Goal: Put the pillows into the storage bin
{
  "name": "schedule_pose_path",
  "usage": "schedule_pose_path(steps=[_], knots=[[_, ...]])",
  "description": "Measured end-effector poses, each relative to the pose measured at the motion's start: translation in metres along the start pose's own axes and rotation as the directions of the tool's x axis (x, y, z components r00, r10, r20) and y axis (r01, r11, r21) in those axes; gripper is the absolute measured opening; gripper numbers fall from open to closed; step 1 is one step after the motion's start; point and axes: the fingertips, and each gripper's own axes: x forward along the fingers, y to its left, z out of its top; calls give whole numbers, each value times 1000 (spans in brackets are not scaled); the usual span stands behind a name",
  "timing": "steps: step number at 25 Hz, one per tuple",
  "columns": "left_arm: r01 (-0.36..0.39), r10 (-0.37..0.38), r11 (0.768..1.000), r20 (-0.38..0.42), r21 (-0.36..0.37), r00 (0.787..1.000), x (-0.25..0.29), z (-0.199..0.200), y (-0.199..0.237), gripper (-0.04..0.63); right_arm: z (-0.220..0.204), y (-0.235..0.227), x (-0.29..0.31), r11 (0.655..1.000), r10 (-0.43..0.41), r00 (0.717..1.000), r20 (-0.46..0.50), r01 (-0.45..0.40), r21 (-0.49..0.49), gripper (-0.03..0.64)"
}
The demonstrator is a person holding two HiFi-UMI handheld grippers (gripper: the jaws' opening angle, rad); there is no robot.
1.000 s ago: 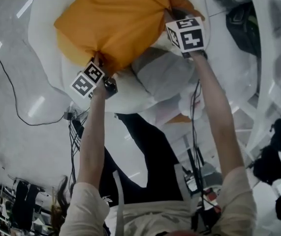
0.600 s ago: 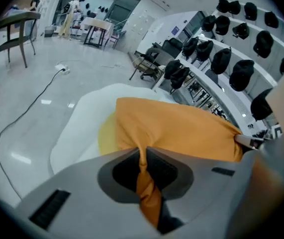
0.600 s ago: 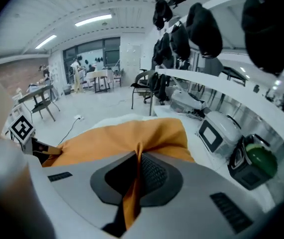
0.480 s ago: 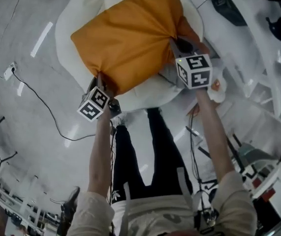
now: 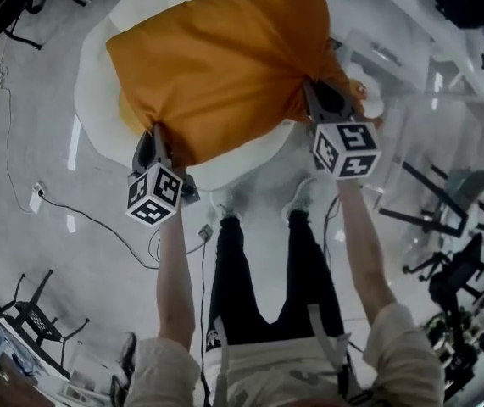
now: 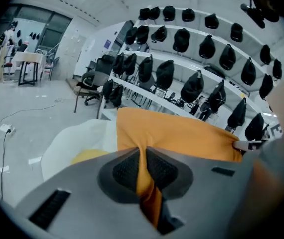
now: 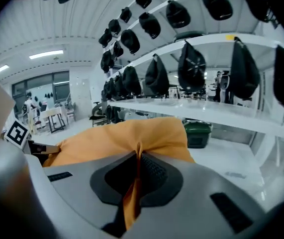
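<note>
White and soft-sided, the storage bin point(image 5: 93, 121) sits on the grey floor point(image 5: 38, 75), and the orange pillow point(image 5: 225, 58) is held spread above it. The left gripper point(image 5: 155, 138) pinches a fold at the pillow's near-left corner, and the right gripper point(image 5: 320, 102) is clamped tight on a fold at its near-right corner.

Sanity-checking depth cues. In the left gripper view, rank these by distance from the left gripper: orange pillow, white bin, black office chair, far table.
1. orange pillow: pinched in the jaws.
2. white bin: just beyond, lower left.
3. black office chair: out on the floor, left.
4. far table: far left, by the windows.
</note>
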Motion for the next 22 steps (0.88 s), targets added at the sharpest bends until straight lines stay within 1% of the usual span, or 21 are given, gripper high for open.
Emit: schedule_pose_path(steps=[4,8,11,13,15,16,17,18,19,20,21,22], knots=[[67,-66,995,-10,76,998,14,-6,-72,35,-9,-64,-49,992,-119,992,30,117,44,15],[127,-121,981,-45,146,992,26,-24,-152,36,-26,-132,-102,972,-212,976,37,207,106,15],[172,-161,960,-68,219,985,38,-36,-205,36,-48,-176,-136,952,-266,963,33,257,169,15],[214,-195,934,-91,286,977,52,-42,-245,35,-68,-205,-159,929,-325,946,19,315,195,15],[244,-219,892,-108,380,970,69,-45,-284,34,-92,-223,-178,906,-391,920,-12,388,172,15],[248,-223,867,-108,432,969,79,-45,-302,33,-103,-227,-186,898,-409,912,-25,407,167,15],[247,-225,840,-104,483,969,88,-46,-321,32,-114,-229,-194,892,-414,910,-35,413,182,15],[248,-232,808,-99,535,968,98,-45,-342,32,-126,-229,-203,885,-415,909,-45,415,210,15],[254,-246,768,-94,588,965,107,-46,-365,32,-138,-230,-212,875,-417,907,-56,417,247,15],[263,-268,717,-93,645,959,116,-47,-390,32,-151,-230,-222,858,-421,904,-68,422,291,15],[274,-295,656,-95,703,951,124,-50,-418,32,-164,-231,-232,837,-427,901,-80,427,342,15],[284,-325,587,-101,758,940,131,-56,-446,32,-176,-233,-241,811,-436,896,-88,433,394,15]])
